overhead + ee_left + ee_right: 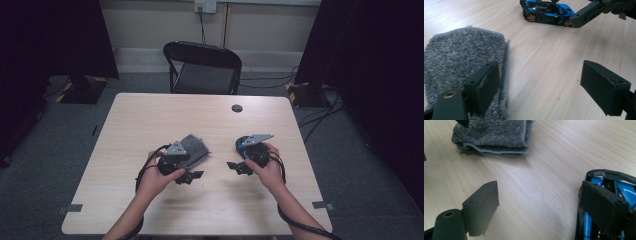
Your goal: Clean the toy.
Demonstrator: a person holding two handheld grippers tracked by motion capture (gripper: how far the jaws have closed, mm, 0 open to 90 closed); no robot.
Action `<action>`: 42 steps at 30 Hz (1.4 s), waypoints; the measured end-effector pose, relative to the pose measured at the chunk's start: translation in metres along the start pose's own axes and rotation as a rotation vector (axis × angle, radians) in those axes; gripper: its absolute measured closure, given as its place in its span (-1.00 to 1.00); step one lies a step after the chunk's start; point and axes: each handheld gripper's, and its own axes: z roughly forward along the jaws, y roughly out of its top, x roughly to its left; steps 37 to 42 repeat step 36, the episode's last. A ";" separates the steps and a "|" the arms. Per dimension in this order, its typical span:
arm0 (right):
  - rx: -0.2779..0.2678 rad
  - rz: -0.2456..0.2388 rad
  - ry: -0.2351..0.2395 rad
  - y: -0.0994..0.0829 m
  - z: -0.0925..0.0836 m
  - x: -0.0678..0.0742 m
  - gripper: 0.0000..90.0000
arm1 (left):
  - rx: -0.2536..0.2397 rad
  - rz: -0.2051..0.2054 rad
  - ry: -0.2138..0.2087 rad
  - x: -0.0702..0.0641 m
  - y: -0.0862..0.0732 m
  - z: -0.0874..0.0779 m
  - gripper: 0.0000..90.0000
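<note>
- Left tongs (192, 176) sit in the person's left hand (157, 177) at about 7 o'clock on the desk (150, 115). Their jaws stand wide apart and hold nothing.
- In the left gripper view, one jaw of the left tongs (544, 87) hangs over the edge of the grey cloth (461, 65). The other jaw is over bare wood.
- The grey cloth (194, 149) is folded and lies flat on the desk, just at 12 o'clock from the left tongs. In the right gripper view the cloth (494, 137) shows its stacked layers at 11 o'clock.
- Right tongs (236, 167) sit in the person's right hand (267, 170) at about 5 o'clock on the desk. Their jaws are wide apart too and grip nothing.
- In the right gripper view, one jaw of the right tongs (539, 210) is right beside the blue toy car (596, 220), in front of its side. I cannot tell if it touches. The other jaw is over bare wood.
- The blue toy car (245, 142) stands on its wheels at 12 o'clock from the right hand. The left gripper view shows the car (547, 12) with gold wheels, and a jaw of the right tongs at its end.
- A small dark round spot (237, 108) is on the desk at 1 o'clock.
- A black chair (202, 67) stands past the desk at 12 o'clock.
</note>
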 end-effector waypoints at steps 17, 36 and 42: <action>0.004 -0.034 0.054 -0.015 -0.004 0.018 -0.66 | 0.029 0.037 -0.072 -0.021 -0.007 0.012 -0.65; 0.032 -0.056 0.118 -0.046 0.000 0.045 -0.65 | 0.067 0.096 -0.118 -0.041 -0.030 0.019 -0.64; 0.032 -0.056 0.118 -0.046 0.000 0.045 -0.65 | 0.067 0.096 -0.118 -0.041 -0.030 0.019 -0.64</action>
